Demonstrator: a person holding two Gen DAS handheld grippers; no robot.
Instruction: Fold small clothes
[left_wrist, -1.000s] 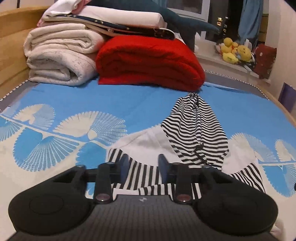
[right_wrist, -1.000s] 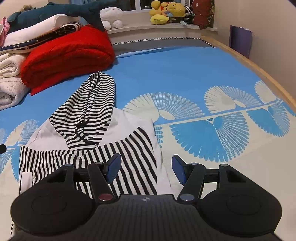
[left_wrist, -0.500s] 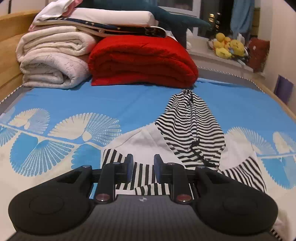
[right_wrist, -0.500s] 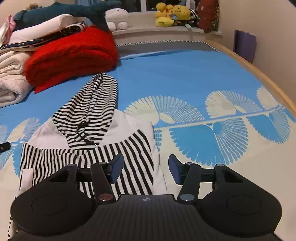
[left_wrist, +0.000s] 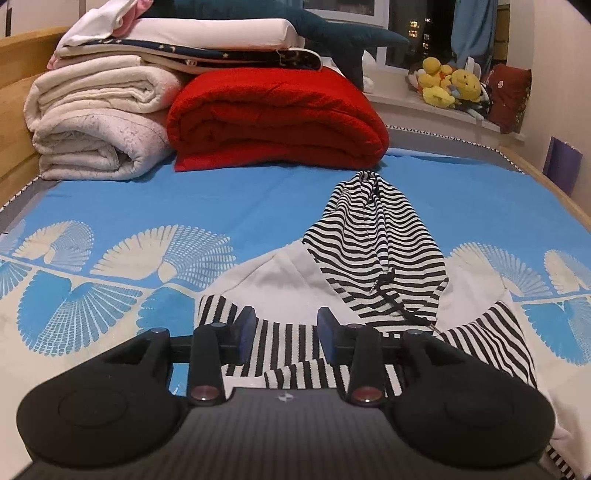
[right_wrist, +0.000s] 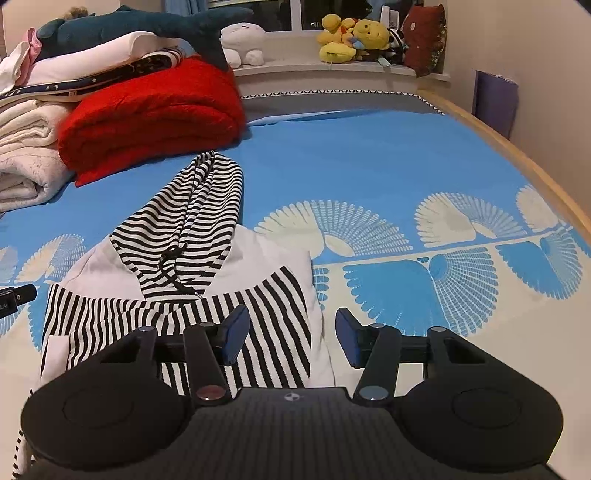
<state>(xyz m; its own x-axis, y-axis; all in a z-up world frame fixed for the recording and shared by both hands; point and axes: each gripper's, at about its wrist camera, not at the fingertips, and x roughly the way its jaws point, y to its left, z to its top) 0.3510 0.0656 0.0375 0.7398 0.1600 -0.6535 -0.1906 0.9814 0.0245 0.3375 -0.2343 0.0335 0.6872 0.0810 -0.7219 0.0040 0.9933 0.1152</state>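
A small black-and-white striped hoodie lies flat on the blue patterned bedspread, hood pointing away, both striped sleeves folded across the white chest. It also shows in the right wrist view. My left gripper is open and empty, hovering over the hoodie's left folded sleeve. My right gripper is open and empty over the hoodie's right side, by its right edge.
A folded red blanket and rolled white blankets are stacked at the head of the bed, with a plush shark on top. Plush toys sit on the windowsill. A wooden bed rail runs along the right.
The left jaws narrowed half a second ago and have opened wider again. The right jaws narrowed slightly, then widened; both grippers shifted a little over the hoodie.
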